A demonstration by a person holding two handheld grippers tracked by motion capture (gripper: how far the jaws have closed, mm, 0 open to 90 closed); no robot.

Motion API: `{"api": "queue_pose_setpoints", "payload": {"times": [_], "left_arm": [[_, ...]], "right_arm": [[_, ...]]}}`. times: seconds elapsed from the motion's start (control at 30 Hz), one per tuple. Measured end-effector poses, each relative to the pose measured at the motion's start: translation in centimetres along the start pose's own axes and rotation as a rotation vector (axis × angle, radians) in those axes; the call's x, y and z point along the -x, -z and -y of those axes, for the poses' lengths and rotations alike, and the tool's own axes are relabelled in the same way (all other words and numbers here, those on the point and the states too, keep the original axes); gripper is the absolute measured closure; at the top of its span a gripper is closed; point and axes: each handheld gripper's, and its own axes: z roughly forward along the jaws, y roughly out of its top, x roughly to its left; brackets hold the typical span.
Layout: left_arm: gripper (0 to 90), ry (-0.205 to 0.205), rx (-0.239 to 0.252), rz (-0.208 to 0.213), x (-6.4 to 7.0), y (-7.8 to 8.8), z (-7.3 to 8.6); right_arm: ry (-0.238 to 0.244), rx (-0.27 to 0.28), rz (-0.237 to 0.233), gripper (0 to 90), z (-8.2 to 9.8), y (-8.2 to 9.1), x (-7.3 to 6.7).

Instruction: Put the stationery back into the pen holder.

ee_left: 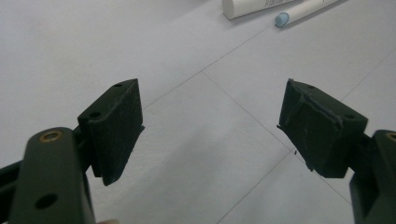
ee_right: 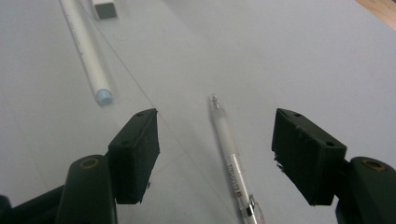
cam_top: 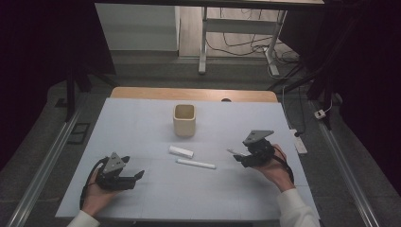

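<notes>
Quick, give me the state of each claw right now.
Left claw: open, holding nothing.
Right claw: open, holding nothing; a clear pen lies on the table between its jaws.

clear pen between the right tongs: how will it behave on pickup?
The clear pen lies flat between the open right tongs. Its round, smooth barrel will probably roll if nudged sideways. It looks thin and light, likely stiff, and may slip in the pads.
</notes>
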Motion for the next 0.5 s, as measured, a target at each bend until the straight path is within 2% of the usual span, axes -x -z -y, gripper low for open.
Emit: {"api": "queue_pose_setpoints", "payload": {"times": [0.17, 0.33, 0.5], "left_arm": [[21.7, -0.005, 0.0, 0.0, 0.1, -0.1, -0.1], [21.7, -0.007, 0.003, 0.002, 0.1, -0.1, -0.1], [21.6, -0.006, 0.012, 0.007, 0.1, 0.1, -0.3]], "right_arm": [[-0.021, -0.021, -0.002, 30.8, -0.3, -0.5, 0.4], [-0.015, -0.055, -0.021, 31.4, -0.9, -1.1, 0.8], [-0.03, -0.075, -0.043, 33.4, -1.4, -1.5, 1.2]]}}
